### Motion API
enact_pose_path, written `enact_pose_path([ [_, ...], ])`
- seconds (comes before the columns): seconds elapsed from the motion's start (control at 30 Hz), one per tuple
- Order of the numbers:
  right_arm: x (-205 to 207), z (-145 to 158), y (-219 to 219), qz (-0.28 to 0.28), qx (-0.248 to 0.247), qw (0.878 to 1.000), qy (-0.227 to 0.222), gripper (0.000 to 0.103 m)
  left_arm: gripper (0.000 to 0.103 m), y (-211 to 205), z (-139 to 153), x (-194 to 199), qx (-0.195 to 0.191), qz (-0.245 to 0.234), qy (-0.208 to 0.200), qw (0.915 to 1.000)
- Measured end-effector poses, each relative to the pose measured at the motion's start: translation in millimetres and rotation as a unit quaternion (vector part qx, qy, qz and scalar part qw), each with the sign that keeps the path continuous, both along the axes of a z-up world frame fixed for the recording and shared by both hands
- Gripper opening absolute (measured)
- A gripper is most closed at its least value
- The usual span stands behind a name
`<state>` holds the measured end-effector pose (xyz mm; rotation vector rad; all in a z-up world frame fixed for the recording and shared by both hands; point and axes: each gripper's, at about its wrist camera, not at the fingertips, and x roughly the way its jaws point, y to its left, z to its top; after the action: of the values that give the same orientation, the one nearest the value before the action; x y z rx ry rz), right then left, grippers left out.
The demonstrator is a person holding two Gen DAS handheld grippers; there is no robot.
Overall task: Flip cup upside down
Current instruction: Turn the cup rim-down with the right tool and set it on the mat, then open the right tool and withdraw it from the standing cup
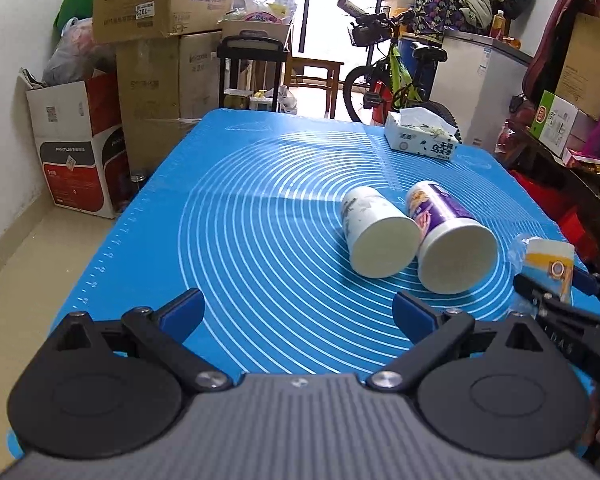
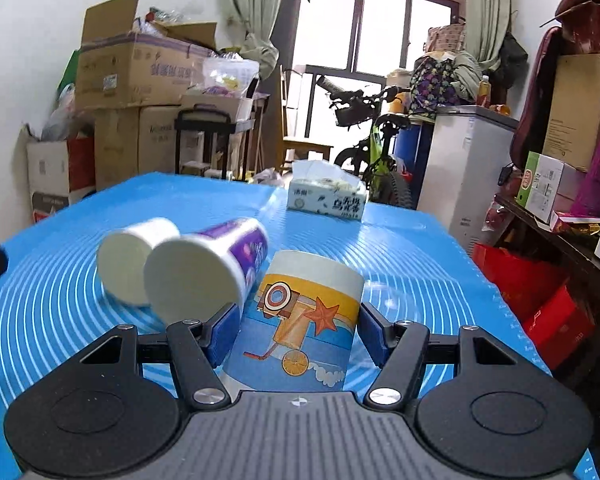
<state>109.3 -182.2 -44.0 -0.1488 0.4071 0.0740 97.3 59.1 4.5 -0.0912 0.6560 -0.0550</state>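
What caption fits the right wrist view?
Right gripper straddles the printed cup on the blue mat; two cups lie tipped alongside.

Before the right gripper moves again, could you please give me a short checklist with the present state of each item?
1. Printed cup sits between the right gripper fingers: ok.
2. Both pads pressing the cup wall: cannot tell; a gap seems to show on the right side.
3. Purple cup, lying on its side, clear of the printed cup: not ok, it lies close against it.
4. Left gripper open, holding nothing: ok.
5. Blue mat bare ahead of the left gripper: ok.
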Motion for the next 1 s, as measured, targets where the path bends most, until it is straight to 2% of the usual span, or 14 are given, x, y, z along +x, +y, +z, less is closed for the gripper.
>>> enact_pose_path([
  [0.27,-23.1,1.7,2.8,0.011,0.001,1.0,0.026,0.057,0.099,-13.1,-4.7,-7.2,0.0,-0.009,0.004,1.0],
  [0.47,-31.4,-1.0,0.1,0.007,0.01,0.999,0.043,0.056,0.099,-24.8,-9.8,-18.2,0.014,-0.005,-0.014,0.9998],
  [0.67,-41.8,-1.3,-3.6,-0.001,0.013,0.999,0.052,0.077,0.099,-36.0,-13.2,-31.5,0.014,-0.003,-0.02,0.9997],
  [0.77,-52.4,5.1,-6.6,-0.005,0.026,0.998,0.056,0.08,0.099,-42.7,-11.4,-39.5,0.02,-0.009,-0.018,0.9996],
  [0.83,-63.5,9.5,-9.6,-0.005,0.036,0.998,0.057,0.091,0.099,-47.7,-9.3,-46.2,0.028,-0.011,-0.02,0.9993],
  [0.9,-74.4,14.3,-13.6,-0.003,0.044,0.997,0.057,0.098,0.099,-52.8,-7.2,-53.7,0.034,-0.01,-0.024,0.9991],
  [1.0,-93.6,19.5,-20.7,-0.001,0.055,0.997,0.059,0.102,0.099,-59.9,-4.0,-66.5,0.037,-0.013,-0.028,0.9988],
])
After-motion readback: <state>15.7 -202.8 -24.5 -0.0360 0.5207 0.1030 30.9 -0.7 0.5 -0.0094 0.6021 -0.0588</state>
